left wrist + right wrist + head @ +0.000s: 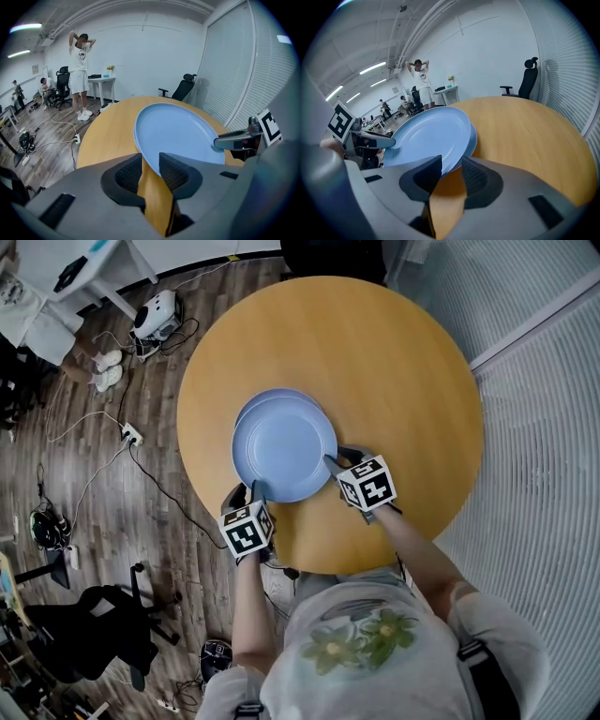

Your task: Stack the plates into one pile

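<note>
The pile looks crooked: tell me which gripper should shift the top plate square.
Right, probably. The lower plate peeks out on the far-left side, and the right gripper grips the right rim of the top plate, opposite that. The left gripper grips the near-left rim.

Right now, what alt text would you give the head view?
Seen from above, a blue top plate lies offset over a second blue plate on a round wooden table. The left tongs and right tongs each clamp its near rim.
</note>
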Available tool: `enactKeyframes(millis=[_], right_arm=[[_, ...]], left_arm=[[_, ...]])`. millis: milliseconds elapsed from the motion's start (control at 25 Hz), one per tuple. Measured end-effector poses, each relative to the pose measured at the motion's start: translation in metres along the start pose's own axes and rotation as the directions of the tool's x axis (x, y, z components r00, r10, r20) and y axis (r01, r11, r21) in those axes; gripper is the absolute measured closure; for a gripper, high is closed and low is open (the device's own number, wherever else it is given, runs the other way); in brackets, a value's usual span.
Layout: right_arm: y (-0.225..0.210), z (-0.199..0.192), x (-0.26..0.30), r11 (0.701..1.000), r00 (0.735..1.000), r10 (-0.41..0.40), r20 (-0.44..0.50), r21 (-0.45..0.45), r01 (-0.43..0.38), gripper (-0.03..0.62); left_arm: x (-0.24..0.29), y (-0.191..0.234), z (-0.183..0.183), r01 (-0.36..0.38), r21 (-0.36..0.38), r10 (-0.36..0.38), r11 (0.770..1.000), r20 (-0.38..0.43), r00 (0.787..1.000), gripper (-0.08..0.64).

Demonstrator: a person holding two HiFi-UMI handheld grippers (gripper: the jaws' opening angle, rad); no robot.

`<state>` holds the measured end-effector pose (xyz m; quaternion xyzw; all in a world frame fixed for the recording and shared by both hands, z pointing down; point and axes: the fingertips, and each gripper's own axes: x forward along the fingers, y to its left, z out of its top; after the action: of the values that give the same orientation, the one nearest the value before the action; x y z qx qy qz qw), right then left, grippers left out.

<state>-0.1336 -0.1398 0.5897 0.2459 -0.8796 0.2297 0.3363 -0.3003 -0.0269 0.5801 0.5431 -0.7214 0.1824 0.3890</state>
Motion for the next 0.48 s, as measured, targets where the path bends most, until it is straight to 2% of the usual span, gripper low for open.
enactKeyframes(millis=[480], right_arm=[[-0.022, 0.021, 0.038, 0.999, 0.999, -0.022, -0.034, -0.025, 0.021, 0.445]], left_arm=[[0.039, 0.009, 0.026, -0.028, 0.028, 0.028, 0.999, -0.026, 0.999, 0.434]])
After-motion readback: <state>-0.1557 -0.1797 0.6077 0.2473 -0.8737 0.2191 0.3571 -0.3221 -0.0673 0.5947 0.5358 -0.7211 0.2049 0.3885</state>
